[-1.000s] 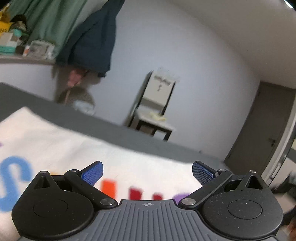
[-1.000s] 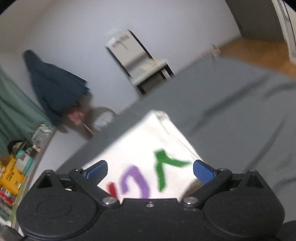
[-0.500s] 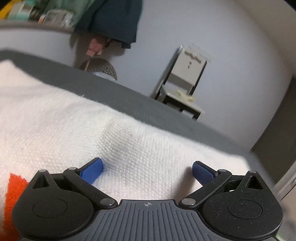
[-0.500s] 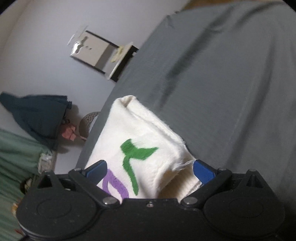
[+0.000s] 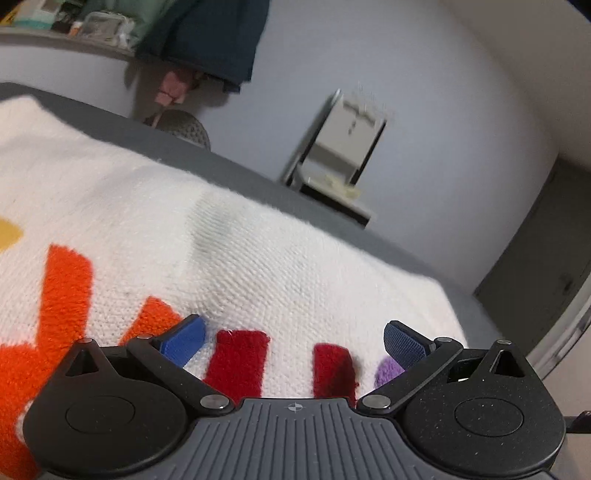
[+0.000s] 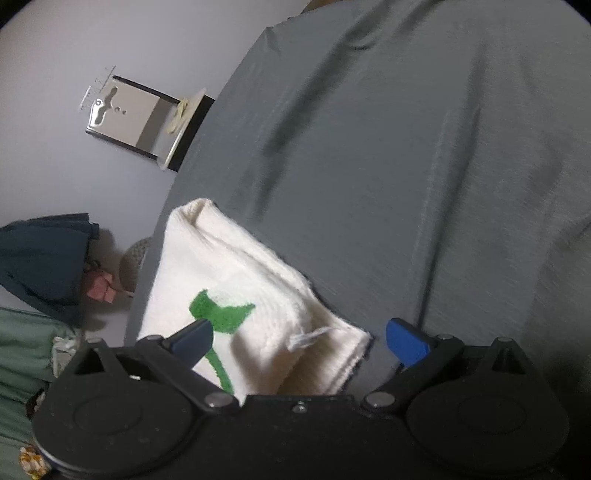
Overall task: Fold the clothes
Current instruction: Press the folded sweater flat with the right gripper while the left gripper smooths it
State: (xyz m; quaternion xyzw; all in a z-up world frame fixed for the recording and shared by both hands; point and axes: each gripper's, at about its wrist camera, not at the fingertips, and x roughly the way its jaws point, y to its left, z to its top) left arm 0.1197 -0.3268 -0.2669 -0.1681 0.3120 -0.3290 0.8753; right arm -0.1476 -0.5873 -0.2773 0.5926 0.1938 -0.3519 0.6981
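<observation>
light: dim, soft indoor | shadows: faint | blur: motion smear on chair point(image 5: 343, 147) and bed point(image 6: 424, 166) | edges: fisheye curvature, dark corners

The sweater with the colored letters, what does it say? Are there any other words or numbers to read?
No whole word can be read.
White sweater: orange, red and purple knitted letters, cut off by the left hand-held gripper.
White sweater, right wrist view: one green letter, perhaps "Y", partly hidden.
Shelf items: too blurred to read.

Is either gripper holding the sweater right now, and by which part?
Neither: left gripper and right gripper are open over the white sweater.
</observation>
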